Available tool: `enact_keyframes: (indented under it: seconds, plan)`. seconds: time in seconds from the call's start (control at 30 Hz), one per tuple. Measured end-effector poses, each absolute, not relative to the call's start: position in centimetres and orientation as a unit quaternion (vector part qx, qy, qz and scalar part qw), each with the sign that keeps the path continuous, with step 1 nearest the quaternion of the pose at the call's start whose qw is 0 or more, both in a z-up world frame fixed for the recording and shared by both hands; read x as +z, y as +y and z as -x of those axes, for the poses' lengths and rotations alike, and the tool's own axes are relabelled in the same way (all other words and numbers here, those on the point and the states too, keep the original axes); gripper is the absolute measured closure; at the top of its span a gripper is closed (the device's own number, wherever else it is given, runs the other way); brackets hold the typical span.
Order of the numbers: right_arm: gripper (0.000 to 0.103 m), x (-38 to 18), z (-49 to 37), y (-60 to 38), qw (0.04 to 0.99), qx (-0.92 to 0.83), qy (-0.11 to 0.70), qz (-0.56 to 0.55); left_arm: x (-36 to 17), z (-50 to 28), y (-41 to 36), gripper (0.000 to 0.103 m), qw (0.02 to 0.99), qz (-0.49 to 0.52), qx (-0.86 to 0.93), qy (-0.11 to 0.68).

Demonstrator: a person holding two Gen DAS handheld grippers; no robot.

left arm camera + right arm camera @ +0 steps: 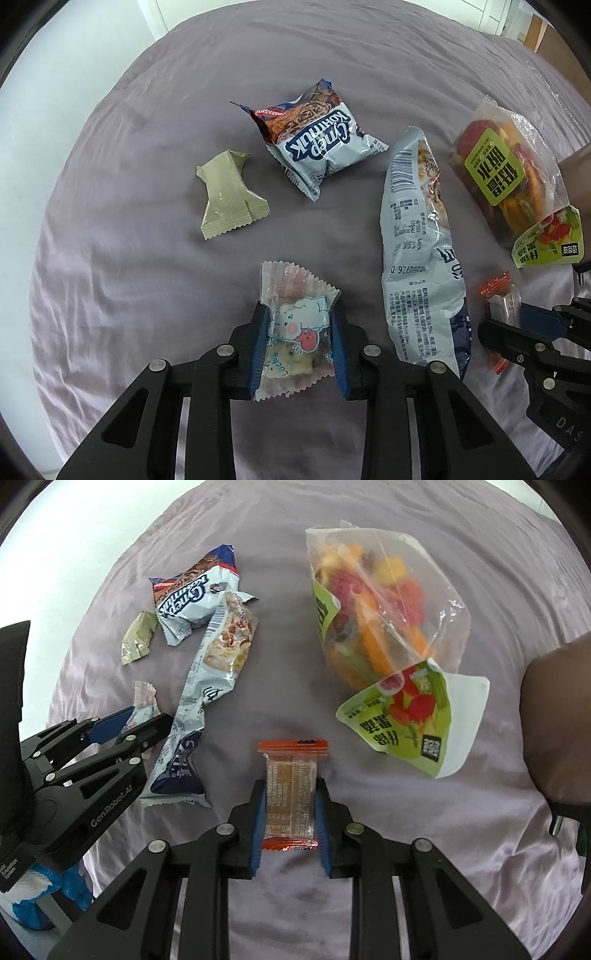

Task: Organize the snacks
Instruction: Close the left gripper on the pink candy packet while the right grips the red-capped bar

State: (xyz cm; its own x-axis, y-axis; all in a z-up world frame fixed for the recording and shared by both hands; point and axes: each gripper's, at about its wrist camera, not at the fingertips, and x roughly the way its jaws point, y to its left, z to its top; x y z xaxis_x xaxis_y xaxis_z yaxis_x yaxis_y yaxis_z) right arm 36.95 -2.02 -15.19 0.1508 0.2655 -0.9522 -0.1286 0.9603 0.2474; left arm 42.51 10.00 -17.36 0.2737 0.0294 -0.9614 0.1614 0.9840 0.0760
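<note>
A lilac bedsheet [147, 258] carries 6 snacks: the dried-fruit bag [384, 627] at right, a long pale-blue packet [421, 254], a blue-white wafer pack [317, 144] and an olive sachet [229, 192]. The left gripper [299, 332] clamps a pink cartoon wrapper [295, 328]; the right gripper [290, 808] clamps an orange-ended bar [291, 794].

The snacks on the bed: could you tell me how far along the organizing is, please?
Nothing looks sorted yet. In hand: the left gripper clamps a pink cartoon-printed snack; the right gripper clamps an orange-edged bar. Left scattered: the olive packet, blue cookie pack, long pale-blue bag and green-labelled fruit-crisp bag.
</note>
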Motion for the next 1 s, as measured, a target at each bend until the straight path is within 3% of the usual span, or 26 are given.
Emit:
enact_keyframes:
  seconds: [1.0]
  plan:
    - [0.103,-11.8,-32.0,-5.5,0.763,0.153,0.625,-0.056,-13.5,-35.4,11.5,0.077,0.802,-0.061,-0.015,0.595]
